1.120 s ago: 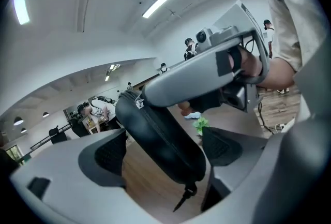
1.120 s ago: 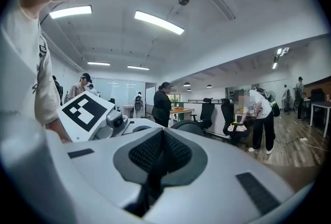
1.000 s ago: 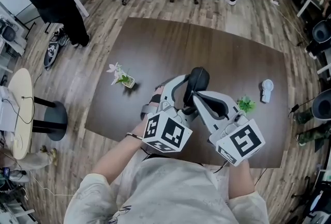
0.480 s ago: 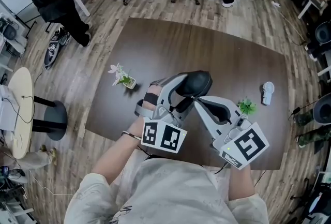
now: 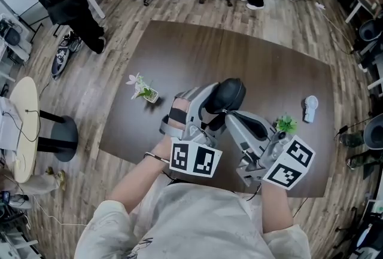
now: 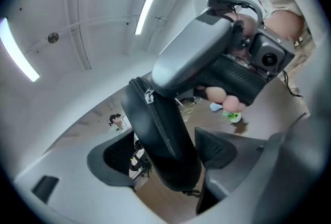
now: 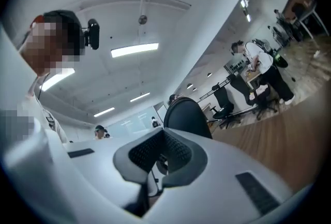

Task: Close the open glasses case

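Left tongs (image 6: pixel 165 155) have just been opening, jaws apart around the case (image 6: pixel 155 114); right tongs (image 7: pixel 160 158) pinched together. Case appears zipped; release likely.

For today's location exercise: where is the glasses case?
Head view: the glasses case is centrally above the table, between the left gripper's jaws, which just opened wider, right gripper's tip at its zipper.

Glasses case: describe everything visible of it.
The glasses case is a black, rounded, fabric-looking shell with an edge zip and a silvery pull at its upper end. It stands on end over the table, between the left gripper's jaws, which have just been opening; a gap shows beside one pad. The shut right gripper's tip seems to meet it at the pull.
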{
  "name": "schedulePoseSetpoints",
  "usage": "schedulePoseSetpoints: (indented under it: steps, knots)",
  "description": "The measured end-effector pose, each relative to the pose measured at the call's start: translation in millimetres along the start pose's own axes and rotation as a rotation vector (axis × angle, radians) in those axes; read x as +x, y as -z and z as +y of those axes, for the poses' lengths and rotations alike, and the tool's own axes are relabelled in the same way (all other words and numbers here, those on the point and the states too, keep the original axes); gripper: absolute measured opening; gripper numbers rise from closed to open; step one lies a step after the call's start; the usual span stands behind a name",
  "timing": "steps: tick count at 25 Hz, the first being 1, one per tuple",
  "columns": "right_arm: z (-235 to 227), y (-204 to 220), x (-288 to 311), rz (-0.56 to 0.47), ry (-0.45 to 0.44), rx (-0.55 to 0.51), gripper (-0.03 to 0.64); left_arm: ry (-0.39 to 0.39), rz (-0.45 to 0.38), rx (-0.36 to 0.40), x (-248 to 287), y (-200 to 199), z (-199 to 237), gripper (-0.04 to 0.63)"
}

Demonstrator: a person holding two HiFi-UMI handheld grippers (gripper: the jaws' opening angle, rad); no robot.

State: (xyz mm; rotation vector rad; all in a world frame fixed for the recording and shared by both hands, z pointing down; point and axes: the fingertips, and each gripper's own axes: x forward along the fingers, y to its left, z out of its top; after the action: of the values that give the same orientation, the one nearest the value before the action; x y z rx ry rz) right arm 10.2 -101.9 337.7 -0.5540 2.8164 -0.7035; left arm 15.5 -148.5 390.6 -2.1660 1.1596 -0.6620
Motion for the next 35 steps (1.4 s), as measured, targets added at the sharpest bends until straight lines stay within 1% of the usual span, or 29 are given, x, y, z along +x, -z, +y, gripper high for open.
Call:
schedulePoseSetpoints:
  steps: [3, 7, 9, 10, 11, 12, 13, 14, 16, 19, 20, 21, 22, 23, 25, 28, 30, 35]
  knots:
    - [-2, -2, -3, -0.056, -0.032, 0.115, 0.002, -0.035, -0.002, 0.026, 0, 1, 2, 0.373]
    - [-11, -6, -7, -0.133, -0.034, 0.282, 0.002, -0.008, 0.019, 0.034, 1, 4, -11, 0.423]
    - [-12, -6, -7, -0.143, -0.038, 0.338, 0.002, -0.022, 0.029, 0.037, 1, 5, -9, 0.405]
    - [-11, -5, -7, -0.139, -0.031, 0.331, 0.002, -0.029, 0.034, 0.041, 1, 7, -7, 0.387]
    - [-11, -5, -7, -0.128, -0.015, 0.298, 0.002, -0.033, 0.04, 0.045, 0, 9, -6, 0.358]
    - [-10, -4, -8, -0.11, 0.007, 0.246, 0.002, -0.033, 0.046, 0.05, -1, 11, -5, 0.313]
    - [-10, -3, -8, -0.087, 0.031, 0.185, 0.002, -0.03, 0.053, 0.056, -2, 14, -4, 0.286]
    - [-9, -1, -8, -0.058, 0.056, 0.113, 0.002, -0.024, 0.061, 0.066, -3, 17, -4, 0.272]
    - [-7, 2, -7, 0.012, 0.121, -0.068, 0.002, -0.005, 0.081, 0.083, -4, 22, -6, 0.264]
    - [-8, 7, -4, 0.138, 0.252, -0.412, 0.002, 0.009, 0.11, 0.109, -5, 30, -9, 0.251]
    - [-7, 8, -3, 0.175, 0.283, -0.509, 0.002, 0.007, 0.116, 0.119, -5, 33, -8, 0.247]
    - [-6, 9, -1, 0.204, 0.301, -0.582, 0.002, 0.003, 0.119, 0.131, -6, 35, -8, 0.245]
    - [-4, 10, 1, 0.224, 0.309, -0.633, 0.002, 0.0, 0.119, 0.145, -6, 36, -8, 0.245]
    - [-3, 10, 2, 0.237, 0.312, -0.663, 0.002, -0.003, 0.117, 0.158, -7, 37, -9, 0.244]
    - [-2, 9, 1, 0.252, 0.313, -0.686, 0.002, -0.007, 0.112, 0.182, -8, 38, -9, 0.244]
    - [-1, 4, -4, 0.255, 0.305, -0.682, 0.002, -0.009, 0.094, 0.202, -13, 37, -9, 0.244]
    - [-2, 0, -9, 0.258, 0.294, -0.674, 0.002, -0.016, 0.068, 0.203, -17, 34, -8, 0.244]
    - [2, -7, -17, 0.263, 0.209, -0.633, 0.002, -0.031, -0.008, 0.2, -29, 24, -5, 0.242]
